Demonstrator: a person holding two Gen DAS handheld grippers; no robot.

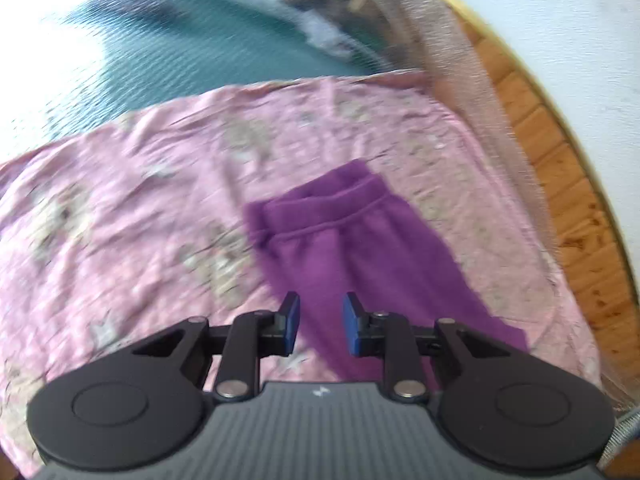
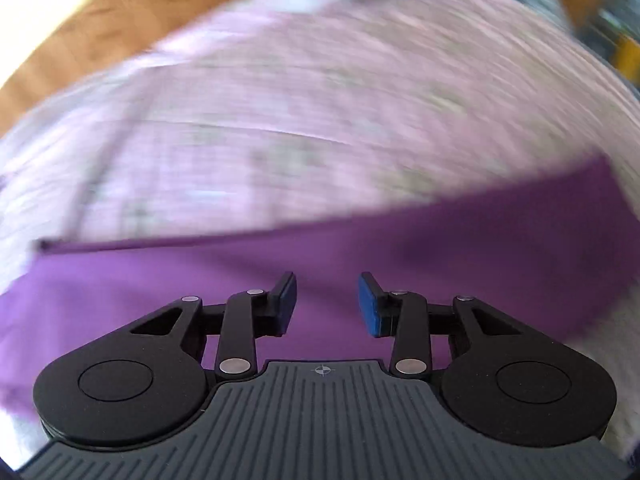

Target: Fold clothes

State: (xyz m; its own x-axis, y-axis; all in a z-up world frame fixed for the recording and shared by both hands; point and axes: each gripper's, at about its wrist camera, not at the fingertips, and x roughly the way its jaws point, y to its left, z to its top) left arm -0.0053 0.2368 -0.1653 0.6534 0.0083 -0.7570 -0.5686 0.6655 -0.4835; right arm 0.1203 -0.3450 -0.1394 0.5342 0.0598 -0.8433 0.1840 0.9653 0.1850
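Purple pants (image 1: 360,248) are laid flat on the pink sheet (image 1: 160,184), near its right edge. Nothing is held by the left gripper (image 1: 320,322) or right gripper (image 2: 328,304); both jaws are apart. More folding seems to be left.

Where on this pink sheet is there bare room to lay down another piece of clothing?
Left of the purple garment, the pink sheet lies bare up to the teal cover. To the garment's right only a narrow strip remains before the sheet's edge and the wooden floor.
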